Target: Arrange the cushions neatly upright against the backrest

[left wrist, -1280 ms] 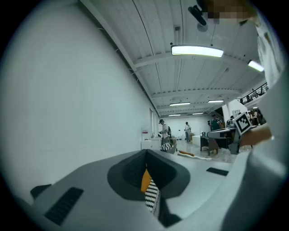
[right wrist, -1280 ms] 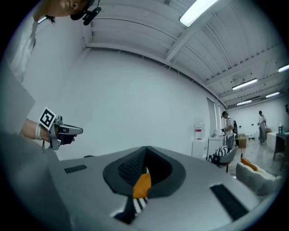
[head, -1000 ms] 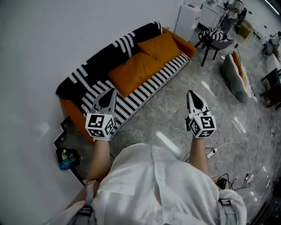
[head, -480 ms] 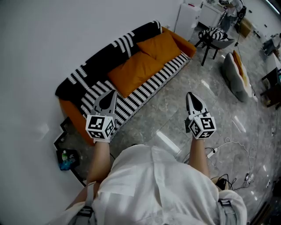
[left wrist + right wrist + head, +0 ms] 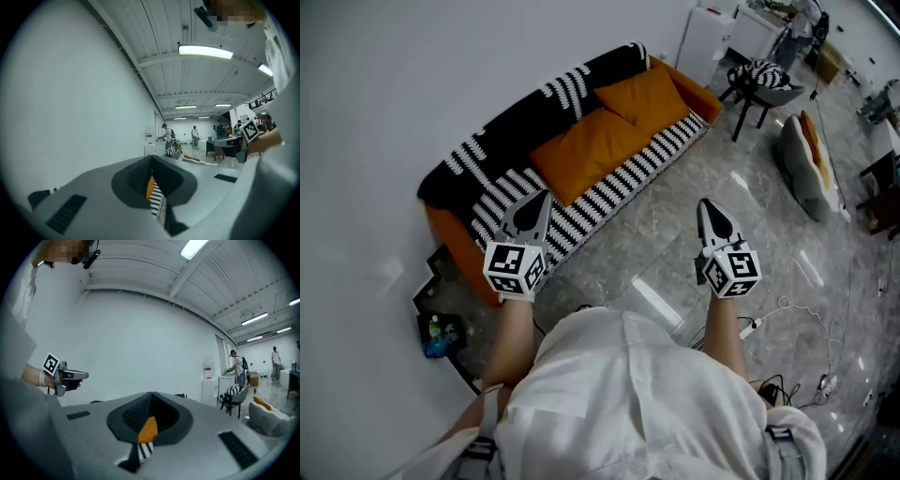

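Left tool (image 5: pixel 532 199) and right tool (image 5: pixel 706 204), both closed, bear square-marker cubes (image 5: pixel 515 268).

A large orange cushion (image 5: pixel 584 152) is laid across the middle of the striped sofa (image 5: pixel 614 190) seat; a second orange cushion (image 5: pixel 645 97) is set toward its far end, touching the first.

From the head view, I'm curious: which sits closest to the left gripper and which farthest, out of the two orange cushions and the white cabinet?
1. The near orange cushion, mid-seat on the sofa, just beyond the left gripper.
2. The far orange cushion, toward the sofa's far end.
3. The white cabinet, past the sofa's far arm, by the wall.
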Demonstrator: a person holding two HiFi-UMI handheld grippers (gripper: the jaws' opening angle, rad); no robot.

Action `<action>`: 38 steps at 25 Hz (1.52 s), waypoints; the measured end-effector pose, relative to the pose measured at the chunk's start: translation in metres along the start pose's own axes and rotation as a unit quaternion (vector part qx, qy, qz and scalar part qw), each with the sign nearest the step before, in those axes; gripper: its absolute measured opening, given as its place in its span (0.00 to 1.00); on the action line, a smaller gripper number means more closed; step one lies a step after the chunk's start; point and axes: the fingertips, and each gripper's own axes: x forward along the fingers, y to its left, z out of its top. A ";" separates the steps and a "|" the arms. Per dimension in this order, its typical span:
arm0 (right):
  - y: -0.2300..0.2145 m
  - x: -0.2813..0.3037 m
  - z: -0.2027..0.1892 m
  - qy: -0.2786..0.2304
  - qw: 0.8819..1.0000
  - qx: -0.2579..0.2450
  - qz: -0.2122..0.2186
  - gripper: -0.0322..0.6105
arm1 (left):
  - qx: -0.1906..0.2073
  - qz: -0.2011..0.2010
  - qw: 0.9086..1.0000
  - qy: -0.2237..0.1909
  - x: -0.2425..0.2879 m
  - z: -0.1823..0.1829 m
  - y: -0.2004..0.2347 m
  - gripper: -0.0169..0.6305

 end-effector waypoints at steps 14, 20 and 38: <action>-0.006 0.001 -0.007 -0.003 1.000 0.013 0.008 0.06 | 0.004 0.012 1.000 0.011 -0.003 -0.004 -0.005 0.05; -0.017 -0.005 -0.009 -0.002 1.000 0.019 0.015 0.06 | -0.002 0.016 1.000 0.015 0.006 -0.006 -0.016 0.05; -0.041 0.022 -0.034 0.046 0.993 0.017 0.112 0.06 | -0.022 0.034 0.998 0.042 0.040 -0.040 -0.062 0.05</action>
